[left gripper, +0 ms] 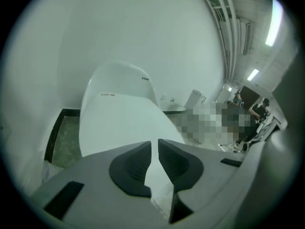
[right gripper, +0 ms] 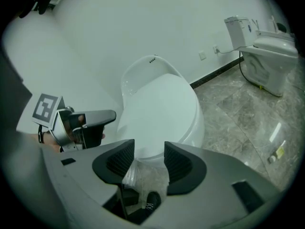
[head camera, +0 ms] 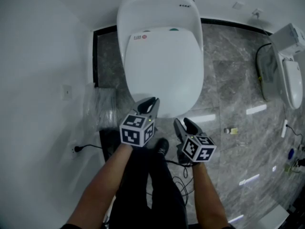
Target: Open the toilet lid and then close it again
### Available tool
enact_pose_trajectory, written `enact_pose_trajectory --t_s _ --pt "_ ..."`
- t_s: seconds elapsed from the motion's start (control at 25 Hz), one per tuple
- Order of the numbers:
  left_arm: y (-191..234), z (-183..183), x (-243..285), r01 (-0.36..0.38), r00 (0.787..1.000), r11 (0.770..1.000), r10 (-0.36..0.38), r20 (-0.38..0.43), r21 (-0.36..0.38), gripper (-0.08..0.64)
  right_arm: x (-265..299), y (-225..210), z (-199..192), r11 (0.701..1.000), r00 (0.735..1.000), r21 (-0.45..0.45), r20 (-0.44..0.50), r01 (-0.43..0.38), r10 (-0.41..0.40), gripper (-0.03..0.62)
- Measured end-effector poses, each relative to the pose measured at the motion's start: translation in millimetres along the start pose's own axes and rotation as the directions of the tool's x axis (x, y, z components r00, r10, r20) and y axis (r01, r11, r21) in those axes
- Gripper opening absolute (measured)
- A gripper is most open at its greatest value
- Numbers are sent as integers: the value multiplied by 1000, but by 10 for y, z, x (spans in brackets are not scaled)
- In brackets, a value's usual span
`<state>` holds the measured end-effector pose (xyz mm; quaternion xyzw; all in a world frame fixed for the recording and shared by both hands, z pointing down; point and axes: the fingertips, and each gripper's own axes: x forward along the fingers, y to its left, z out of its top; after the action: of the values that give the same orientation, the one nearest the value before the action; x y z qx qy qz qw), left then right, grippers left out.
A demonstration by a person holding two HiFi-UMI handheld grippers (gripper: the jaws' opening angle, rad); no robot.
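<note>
The white toilet stands against the far wall with its lid [head camera: 164,66] down flat, and the lid also shows in the left gripper view [left gripper: 119,123] and the right gripper view [right gripper: 159,104]. My left gripper [head camera: 151,101] hovers at the lid's front rim; its jaws are drawn together to a thin slit with nothing between them [left gripper: 154,144]. From the right gripper view the left gripper [right gripper: 95,118] shows beside the bowl's front left. My right gripper [head camera: 183,124] hangs lower, in front of the bowl and off it, open and empty [right gripper: 149,149].
A white wall runs close along the left, with a plugged socket [head camera: 76,149] and crumpled plastic wrap [head camera: 100,104] by the bowl. A black cable [head camera: 181,175] trails beside my shoe [head camera: 161,147]. A second toilet [head camera: 290,75] stands at the right; a small bottle [head camera: 231,130] lies on the grey tiles.
</note>
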<state>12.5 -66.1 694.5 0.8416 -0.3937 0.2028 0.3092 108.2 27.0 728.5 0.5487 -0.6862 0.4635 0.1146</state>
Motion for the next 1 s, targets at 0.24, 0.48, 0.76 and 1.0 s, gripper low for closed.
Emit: enact_pose_trajectory --t_s 0.24,0.48,0.76,1.0 --pt "337 -604 -50 -100 986 995 96 -137 -22 74 89 -45 43 1000 1000 3 -5 -4 4 207" --pt "515 -937 -104 -149 972 981 123 -198 -123 201 199 -128 11 999 1000 48 -7 20 -20 224" --pt "488 -991 -16 -118 974 980 83 -212 -160 229 357 -160 -47 995 999 100 -40 29 -25 242" --pt "515 -995 -11 -132 974 977 96 -208 -169 229 384 -214 -67 993 998 116 -51 39 -33 241"
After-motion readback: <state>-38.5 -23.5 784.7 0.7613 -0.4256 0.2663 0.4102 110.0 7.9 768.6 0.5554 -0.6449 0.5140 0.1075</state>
